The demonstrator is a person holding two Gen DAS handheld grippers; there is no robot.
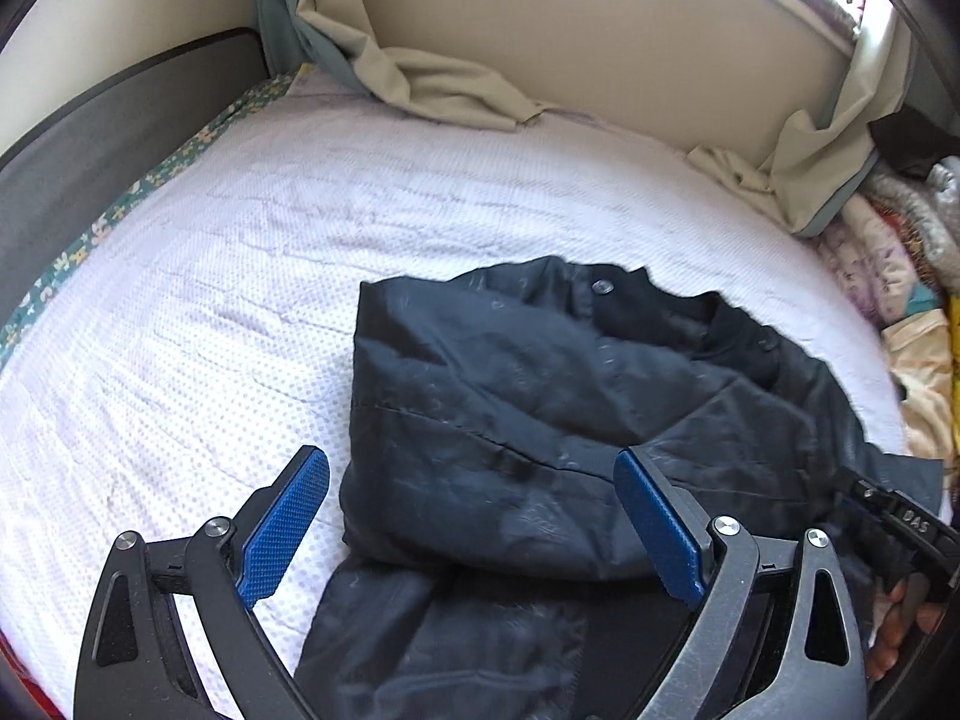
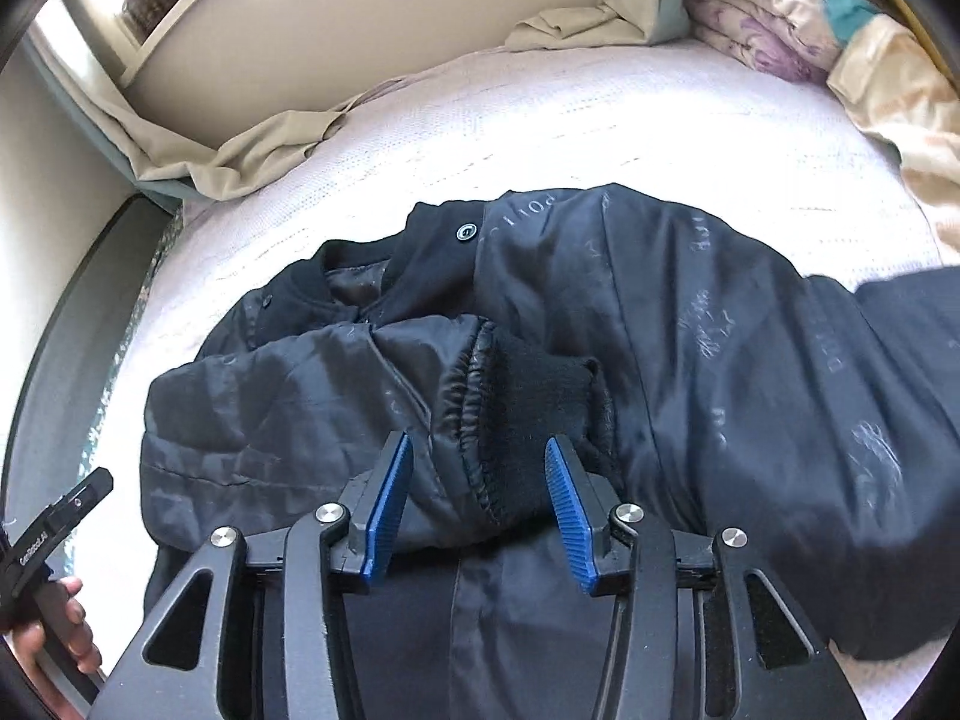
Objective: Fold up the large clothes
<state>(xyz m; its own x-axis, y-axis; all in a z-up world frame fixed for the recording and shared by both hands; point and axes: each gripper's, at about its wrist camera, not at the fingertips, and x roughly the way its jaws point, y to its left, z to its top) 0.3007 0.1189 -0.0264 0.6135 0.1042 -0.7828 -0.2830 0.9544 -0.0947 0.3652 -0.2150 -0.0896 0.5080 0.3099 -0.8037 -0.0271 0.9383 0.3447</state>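
A black jacket [image 1: 540,396] lies on the white dotted bed cover [image 1: 240,276]; it also shows in the right wrist view [image 2: 690,330]. One sleeve is folded across its front, the ribbed cuff [image 2: 540,396] near the middle. My left gripper [image 1: 471,516] is open, hovering over the jacket's left folded edge, holding nothing. My right gripper [image 2: 477,498] is open, its blue pads on either side of the sleeve cuff, not closed on it. The other sleeve [image 2: 900,324] stretches to the right.
Beige curtains [image 1: 444,84] hang along the wall behind the bed. A pile of folded patterned bedding [image 2: 798,24] sits at the far right corner. A dark bed frame [image 1: 90,138] borders the left side. The other gripper's handle and hand [image 2: 48,546] appear at lower left.
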